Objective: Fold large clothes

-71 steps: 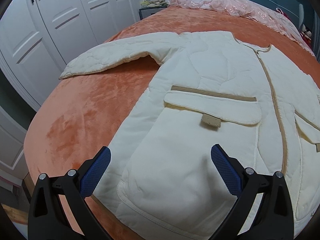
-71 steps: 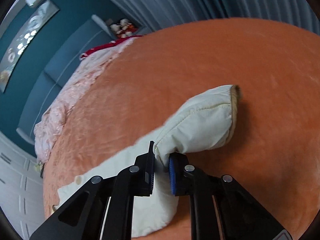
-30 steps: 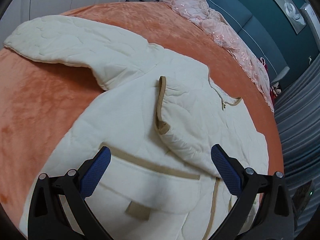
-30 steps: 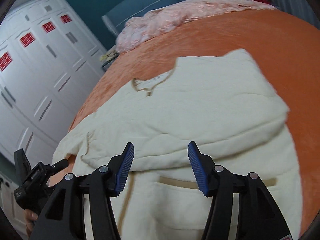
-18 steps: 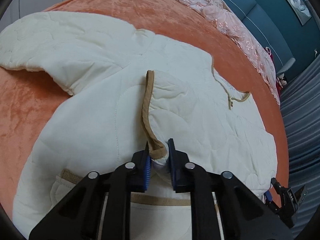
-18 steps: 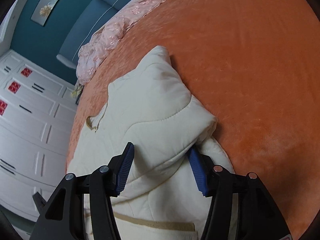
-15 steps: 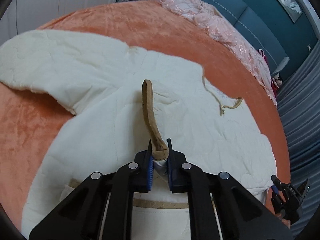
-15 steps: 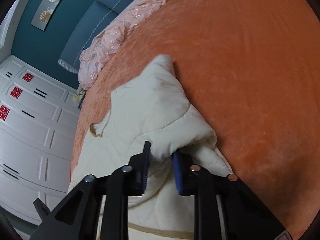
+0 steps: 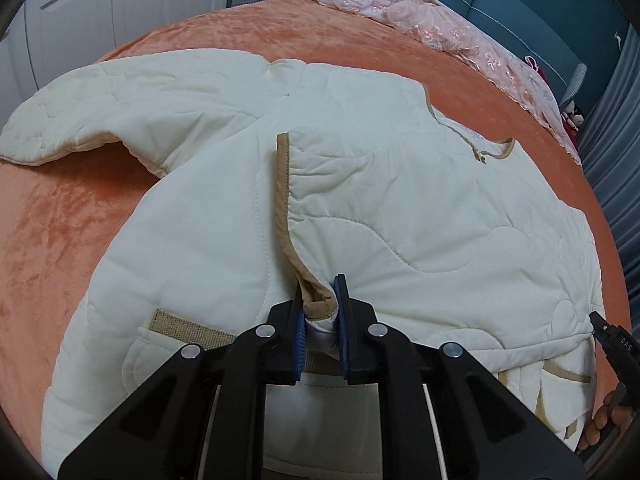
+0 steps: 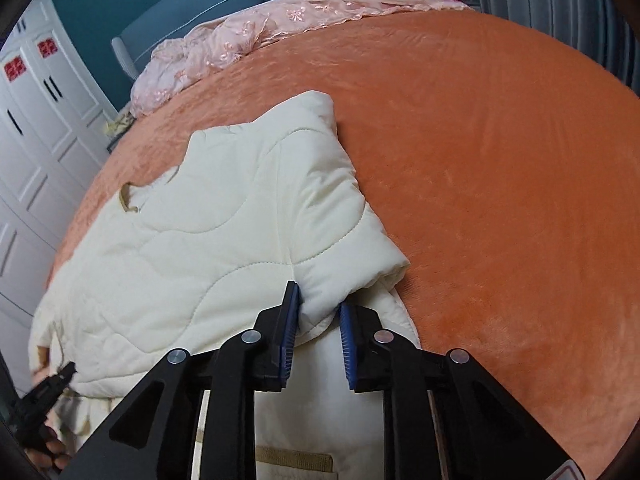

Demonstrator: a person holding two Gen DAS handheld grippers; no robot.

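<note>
The cream quilted jacket (image 9: 400, 216) lies spread on the bed (image 9: 60, 240), which has an orange plush cover. One sleeve (image 9: 120, 104) stretches out flat toward the wardrobe side; the other sleeve is folded across the chest, its tan cuff (image 9: 285, 196) standing as a band near the middle of the jacket. The neckline w/ tan trim (image 9: 494, 152) sits toward the far side.

Your left gripper (image 9: 320, 320) has the lower corner of that tan cuff between its blue pads (image 9: 299, 334). The jaws are nearly together and just easing apart, pads pressed on the cloth on both sides, so you're grasping the cuff end.

Your right gripper (image 10: 318, 332) sits at the folded shoulder edge of the jacket (image 10: 224, 240), right by the bare orange cover (image 10: 500, 184). Its jaws are partly apart and widening. A fold of cream cloth sits between them; the left pad (image 10: 289, 328) touches it, the right pad stands clear w/ a gap, so no firm clench there.

From the left view your right gripper's tip and fingers (image 9: 600, 420) show at the jacket's far hem. From the right view your left gripper shows low at the left edge.

Beyond the jacket: a pink lace cloth (image 10: 240, 40) bunched along the teal headboard (image 10: 192, 8), white wardrobe doors (image 10: 40, 120) to the side, grey curtains (image 10: 560, 0) opposite.
</note>
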